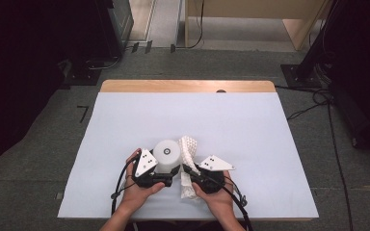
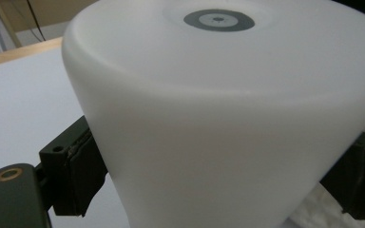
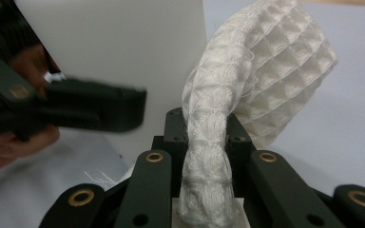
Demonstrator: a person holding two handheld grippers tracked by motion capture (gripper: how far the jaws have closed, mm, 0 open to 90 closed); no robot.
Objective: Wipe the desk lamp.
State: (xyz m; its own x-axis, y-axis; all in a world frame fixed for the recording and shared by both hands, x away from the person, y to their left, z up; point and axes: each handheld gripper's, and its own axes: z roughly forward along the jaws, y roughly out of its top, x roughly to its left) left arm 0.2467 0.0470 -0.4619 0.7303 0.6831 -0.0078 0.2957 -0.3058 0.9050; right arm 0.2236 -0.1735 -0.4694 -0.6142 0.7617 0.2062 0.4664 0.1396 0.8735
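Waffle-textured white cloth [image 3: 247, 76], bunched into a thick rope, runs straight up between the two black jaws of the right gripper [image 3: 204, 142]. In the right gripper view the jaws stand clenched on it, squeezing the fabric into a narrow column at the pinch, and above that the cloth fans out wide and leans to the right over the pale sheet. From the high view the same cloth [image 1: 189, 149] rises from the right gripper [image 1: 188, 169] and arches away from the person, its far end near the right side of the roll, while a lower tail of it lies crumpled on the table just beside the right hand [image 1: 217, 195].

Just to the left stands a smooth white cylindrical roll with a small grey core ring on top [image 1: 167, 155], upright on the white-covered table [image 1: 250, 125]. The left gripper [image 1: 172, 169] reaches it from the person's side at its lower front. In the left gripper view the roll [image 2: 218, 118] bulks between the jaws: one dark pad shows at its lower left flank and the other at its lower right, both set against the curved wall, so the jaws grasp the roll across its width. The left hand [image 1: 137, 190] cups the gripper body from below, and black cable trails off its left side.

Roll and cloth sit close together, the two grippers nearly touching between them.
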